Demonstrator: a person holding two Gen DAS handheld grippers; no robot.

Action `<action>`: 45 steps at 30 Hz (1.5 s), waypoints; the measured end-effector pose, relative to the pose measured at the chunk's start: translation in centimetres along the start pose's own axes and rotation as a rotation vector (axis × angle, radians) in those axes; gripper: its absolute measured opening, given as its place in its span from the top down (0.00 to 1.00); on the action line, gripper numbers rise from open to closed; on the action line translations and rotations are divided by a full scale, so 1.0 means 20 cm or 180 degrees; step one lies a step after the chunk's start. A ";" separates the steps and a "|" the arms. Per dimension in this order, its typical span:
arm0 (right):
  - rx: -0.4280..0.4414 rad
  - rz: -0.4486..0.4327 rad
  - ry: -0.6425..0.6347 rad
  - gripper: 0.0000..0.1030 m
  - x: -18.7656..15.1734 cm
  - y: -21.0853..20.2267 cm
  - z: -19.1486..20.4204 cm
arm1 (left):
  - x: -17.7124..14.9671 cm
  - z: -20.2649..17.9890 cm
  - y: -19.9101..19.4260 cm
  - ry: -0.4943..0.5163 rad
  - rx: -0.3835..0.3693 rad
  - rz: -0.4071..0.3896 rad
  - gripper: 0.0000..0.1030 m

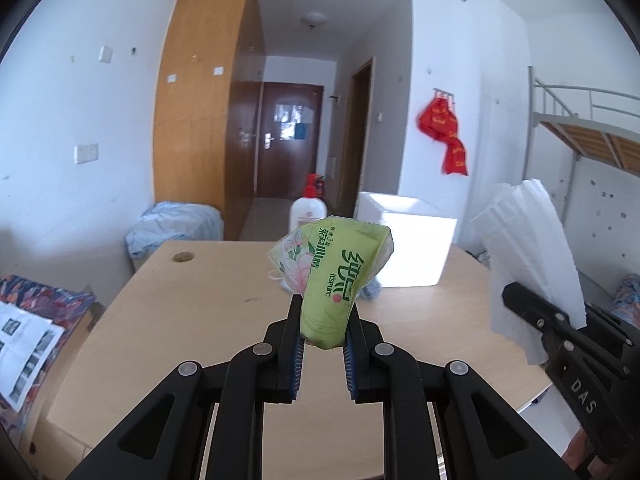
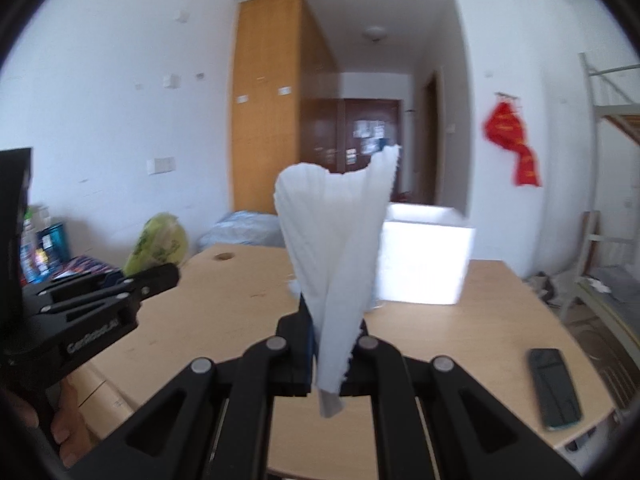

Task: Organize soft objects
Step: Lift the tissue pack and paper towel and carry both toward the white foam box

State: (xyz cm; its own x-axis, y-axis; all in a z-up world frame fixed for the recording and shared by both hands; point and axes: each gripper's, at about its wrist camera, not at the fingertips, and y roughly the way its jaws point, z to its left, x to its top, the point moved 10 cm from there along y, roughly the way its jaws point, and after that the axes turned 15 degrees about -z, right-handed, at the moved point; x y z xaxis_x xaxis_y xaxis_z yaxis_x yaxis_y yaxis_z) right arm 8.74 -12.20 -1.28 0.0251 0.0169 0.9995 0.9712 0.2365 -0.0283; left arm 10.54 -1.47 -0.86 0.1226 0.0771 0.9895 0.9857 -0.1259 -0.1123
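Above the pale wooden desk (image 1: pixel 168 320), left tongs (image 1: pixel 324 344) pinched a green plastic tissue pack (image 1: pixel 336 276), right tongs (image 2: pixel 334 344) a white paper sheaf (image 2: pixel 336 248); both (soft, slippery) wanted firm carrying toward the white box (image 1: pixel 412 240).

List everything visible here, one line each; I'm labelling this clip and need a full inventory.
tissue pack: 1, green with floral print, clamped in the left gripper above the desk
white tissues: 1 stack, white, clamped in the right gripper
foam box: 1, white, far side of the desk
lotion bottle: 1, white with red pump, behind the tissue pack
phone: 1, dark, desk's right edge
desk: 1, light wood
wardrobe: 1, orange wood, left wall
red banners: a bunch, hanging on the right wall
bunk bed: 1, metal frame, right
left gripper: black, shut
right gripper: black, shut
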 end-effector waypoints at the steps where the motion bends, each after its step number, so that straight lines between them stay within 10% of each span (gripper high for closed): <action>1: -0.0126 -0.0033 0.0003 0.91 0.01 -0.01 -0.04 | 0.00 -0.02 0.01 0.0003 -0.0038 -0.0017 0.82; 14: -0.0907 -0.0134 0.0063 0.91 0.02 -0.09 -0.32 | 0.03 -0.35 0.15 0.0193 -0.0636 -0.0192 0.82; 45: -0.0864 0.0086 0.0083 0.91 0.01 0.20 -0.43 | 0.09 -0.42 0.54 0.0186 -0.0615 -0.0029 0.82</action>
State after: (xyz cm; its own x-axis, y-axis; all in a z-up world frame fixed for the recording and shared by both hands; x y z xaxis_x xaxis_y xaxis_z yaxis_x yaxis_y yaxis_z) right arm 14.69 -19.58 -1.02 0.0546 -0.0063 0.9985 0.9980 -0.0328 -0.0547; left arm 20.53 -11.06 0.54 0.1012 0.0222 0.9946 0.9455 -0.3132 -0.0892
